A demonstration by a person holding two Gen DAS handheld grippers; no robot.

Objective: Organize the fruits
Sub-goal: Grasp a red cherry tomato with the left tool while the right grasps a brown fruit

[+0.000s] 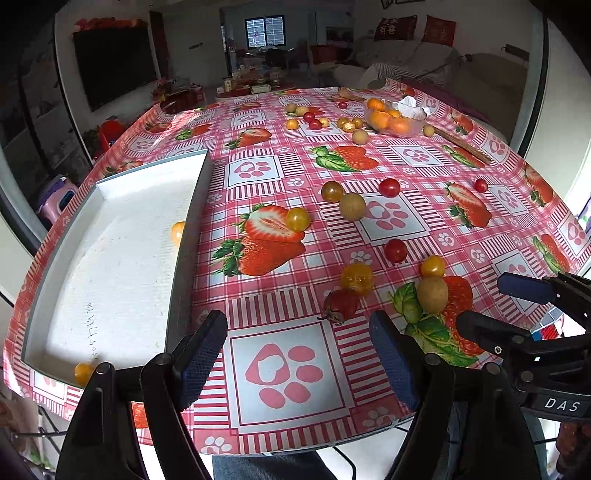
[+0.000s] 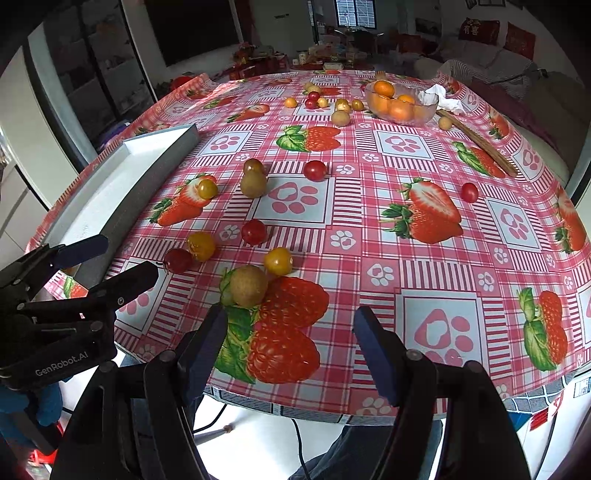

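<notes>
— Item: fruit. Where?
— Two yellow tomatoes (image 1: 178,232) lie in the white tray (image 1: 110,236); the rest sit loose on the tablecloth (image 1: 406,155).
— Tools?
— My left gripper (image 1: 297,345) and right gripper (image 2: 290,338) hang wide apart, empty.
— Step?
— Between picks, I judge. Next: close on the nearest red tomato (image 1: 341,303).

We note a table covered by a red-checked tablecloth (image 2: 424,155) printed with strawberries and paw marks. At its far right lie crumpled white tissue (image 2: 441,98) and a pair of wooden chopsticks (image 2: 476,142), set diagonally. Beyond the table we record a dark wall-mounted television (image 1: 114,62), a barred window (image 1: 265,31), and a pale sofa (image 1: 413,55) bearing two red cushions (image 1: 396,27).
</notes>
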